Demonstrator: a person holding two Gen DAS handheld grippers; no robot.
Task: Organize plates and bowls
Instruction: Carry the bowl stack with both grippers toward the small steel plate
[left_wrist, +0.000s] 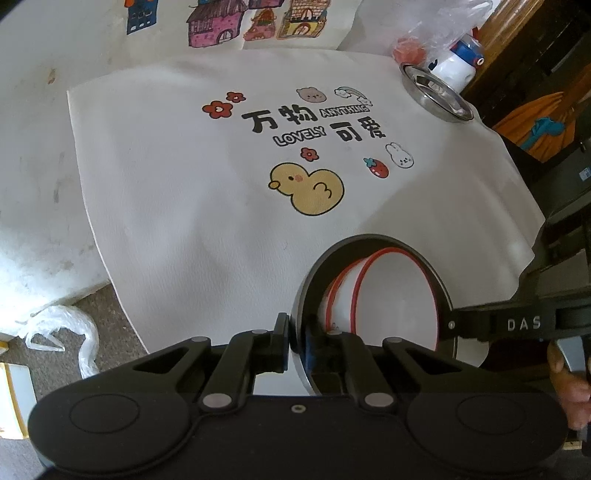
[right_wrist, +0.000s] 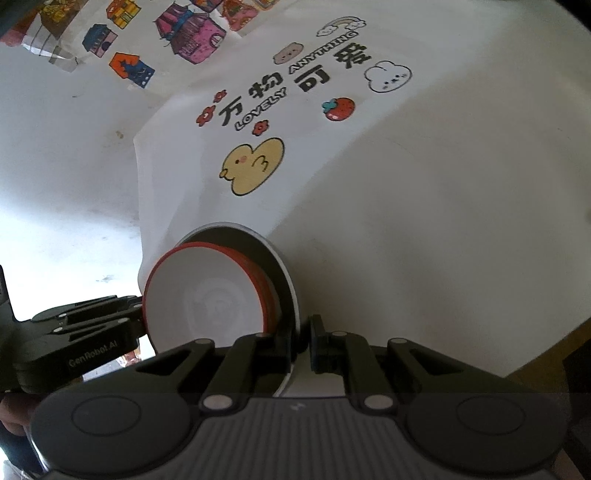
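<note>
A big white cloth (left_wrist: 177, 206) covers the table, with a yellow duck (left_wrist: 306, 188) and dark letters printed on it; a second cloth with drawn houses (left_wrist: 218, 26) lies past its far edge. The metal plate (left_wrist: 373, 243) is lifted and tipped up on its edge at the near side of the cloth, and two white bowls with red rims (left_wrist: 391, 295) sit stacked inside it. The left gripper (left_wrist: 297, 341) points steeply down, and its jaws are clenched on the plate's left rim; the right gripper (right_wrist: 304, 341) also points steeply down, and it is pinched tight on the plate's rim on the other side; so both grippers carry the plate between them. A bit of a hand (left_wrist: 569, 384) shows on the right gripper's handle. Far off, at the back right corner of the cloth, a shiny metal dish (left_wrist: 436, 92) rests beside a white bottle (left_wrist: 454, 66); a crumpled plastic bag (left_wrist: 62, 328) lies by the cloth's near left edge.
</note>
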